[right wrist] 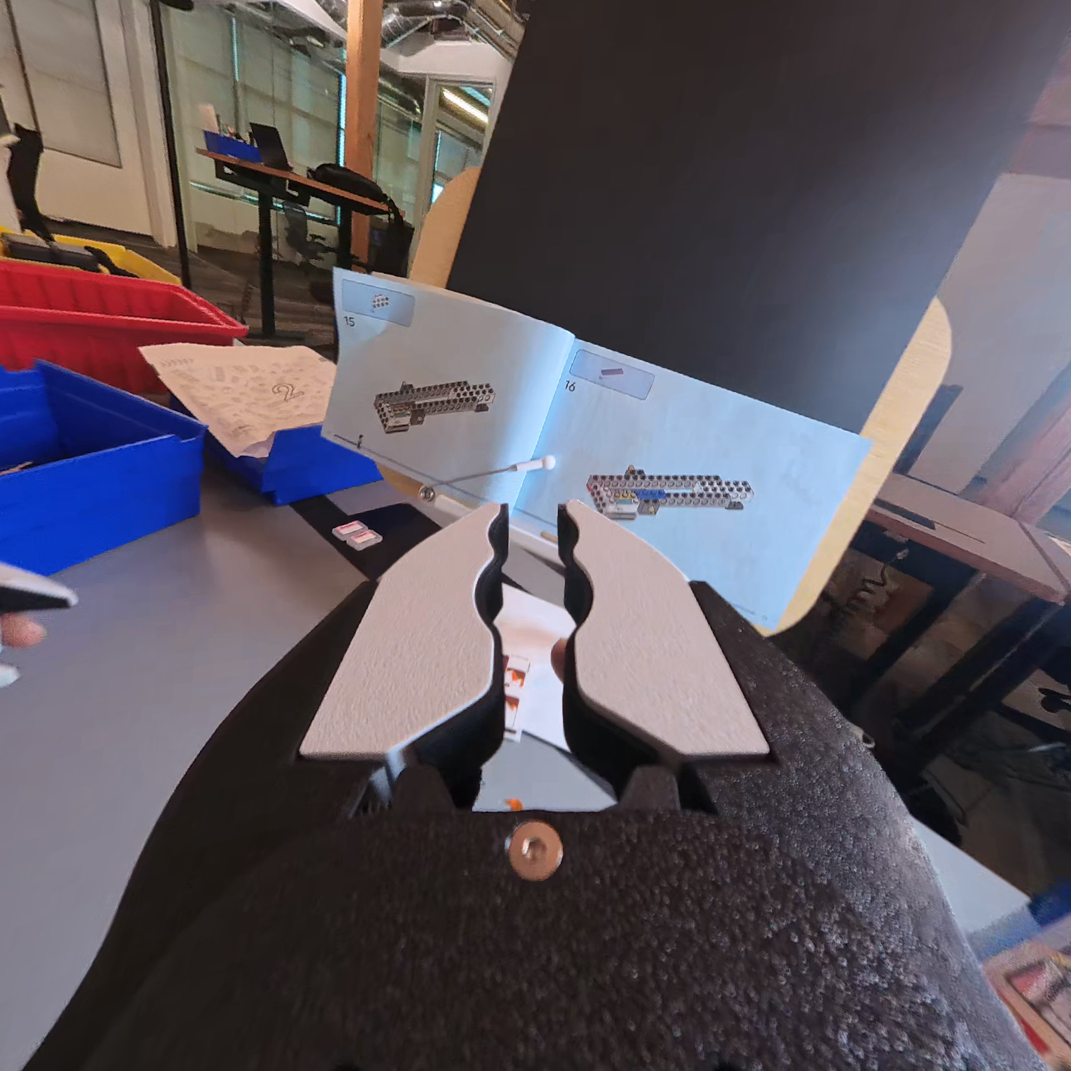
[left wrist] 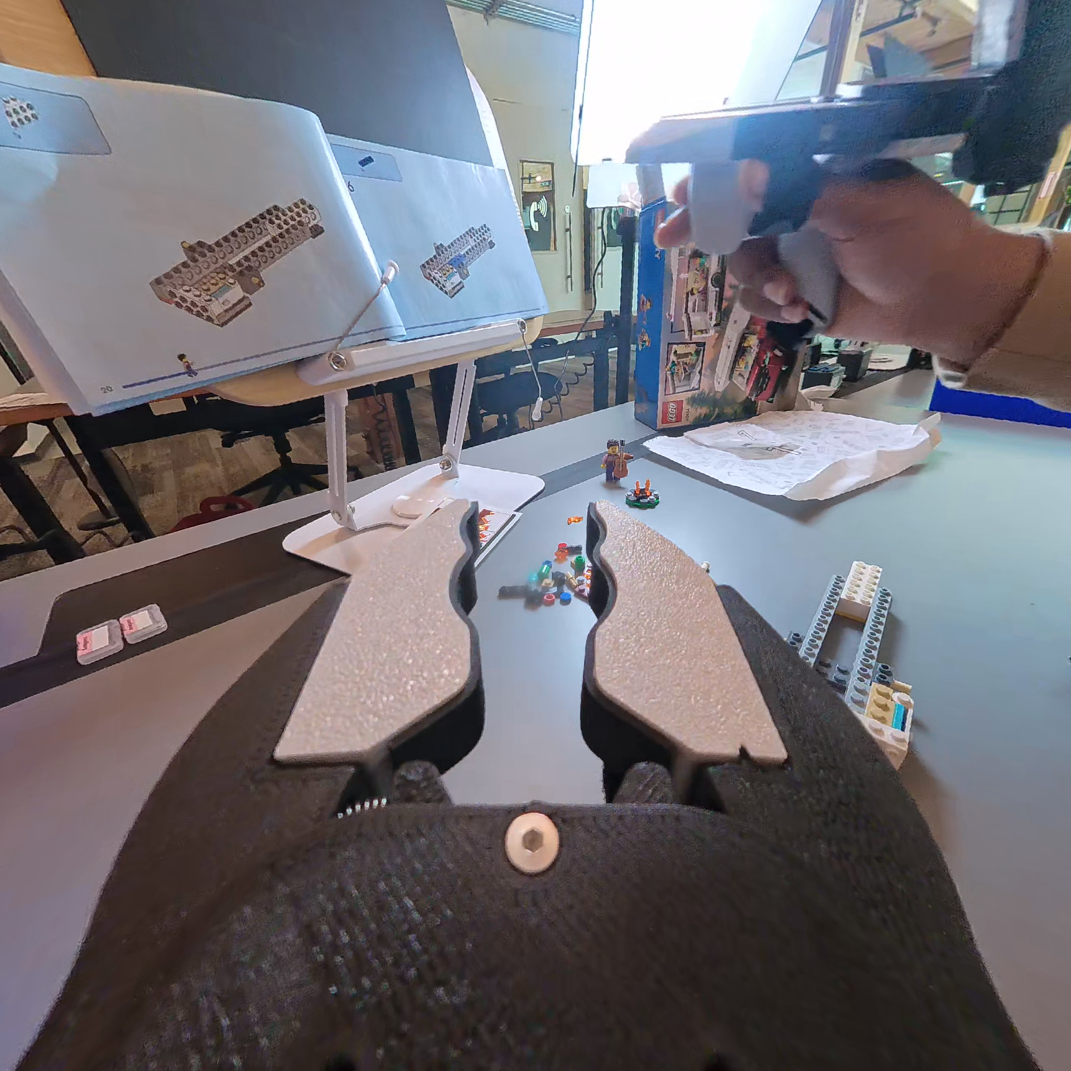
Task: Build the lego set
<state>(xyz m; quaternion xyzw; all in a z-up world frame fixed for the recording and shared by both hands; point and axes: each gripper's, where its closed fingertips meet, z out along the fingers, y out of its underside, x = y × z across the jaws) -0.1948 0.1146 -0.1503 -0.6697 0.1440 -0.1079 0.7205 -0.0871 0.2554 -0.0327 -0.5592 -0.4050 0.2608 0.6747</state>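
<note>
My left gripper [left wrist: 532, 516] is open and empty above the grey table [left wrist: 811, 550], pointing at a pile of small loose coloured pieces [left wrist: 553, 579]. A partly built grey and tan lego frame [left wrist: 858, 643] lies flat to its right. A minifigure [left wrist: 614, 461] and a small round green build with flames [left wrist: 642, 495] stand beyond the pile. My right gripper [right wrist: 533, 513] is open and empty, raised and facing the open instruction booklet [right wrist: 579, 429] on its white stand [left wrist: 405, 510]. The hand on the right gripper shows at the upper right of the left wrist view [left wrist: 858, 266].
The lego box [left wrist: 707, 324] and a torn white paper bag [left wrist: 800, 452] sit at the back right. A sticker sheet [right wrist: 521, 684] lies under my right gripper. Blue bins [right wrist: 87, 458] and a red bin [right wrist: 98, 324] stand on the left. Two small white cases [left wrist: 119, 631] lie on a dark strip.
</note>
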